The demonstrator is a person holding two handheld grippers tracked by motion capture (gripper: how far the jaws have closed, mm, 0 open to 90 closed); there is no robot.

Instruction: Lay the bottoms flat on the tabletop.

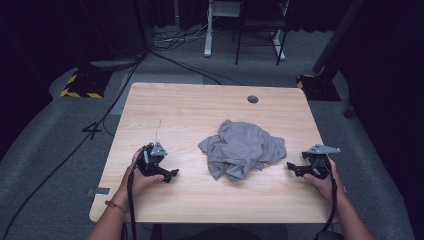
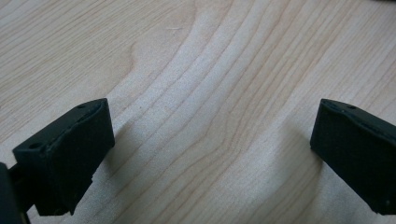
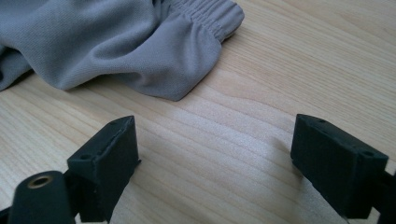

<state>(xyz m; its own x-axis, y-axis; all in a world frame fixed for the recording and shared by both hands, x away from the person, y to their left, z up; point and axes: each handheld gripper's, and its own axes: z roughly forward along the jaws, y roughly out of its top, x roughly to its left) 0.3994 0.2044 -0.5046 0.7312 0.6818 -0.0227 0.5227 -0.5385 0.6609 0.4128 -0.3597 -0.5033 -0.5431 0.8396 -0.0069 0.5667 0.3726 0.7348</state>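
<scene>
A crumpled grey garment (image 1: 242, 148) lies in a heap at the middle of the wooden table (image 1: 190, 107). My left gripper (image 1: 172, 174) rests on the table to the left of the heap, well apart from it, its jaws pointing right. In the left gripper view its jaws stand wide apart over bare wood, so the left gripper (image 2: 210, 154) is open and empty. My right gripper (image 1: 291, 168) sits at the table's right side, jaws pointing left toward the cloth. Its own view shows the right gripper (image 3: 215, 163) open, with the garment's hem (image 3: 140, 51) a short way beyond the fingertips.
A round grey cable hole (image 1: 252, 99) sits near the table's far edge. Cables (image 1: 115, 105) trail across the grey floor at the left. A white desk leg and black frame (image 1: 240, 30) stand behind the table. Bare wood surrounds the heap on every side.
</scene>
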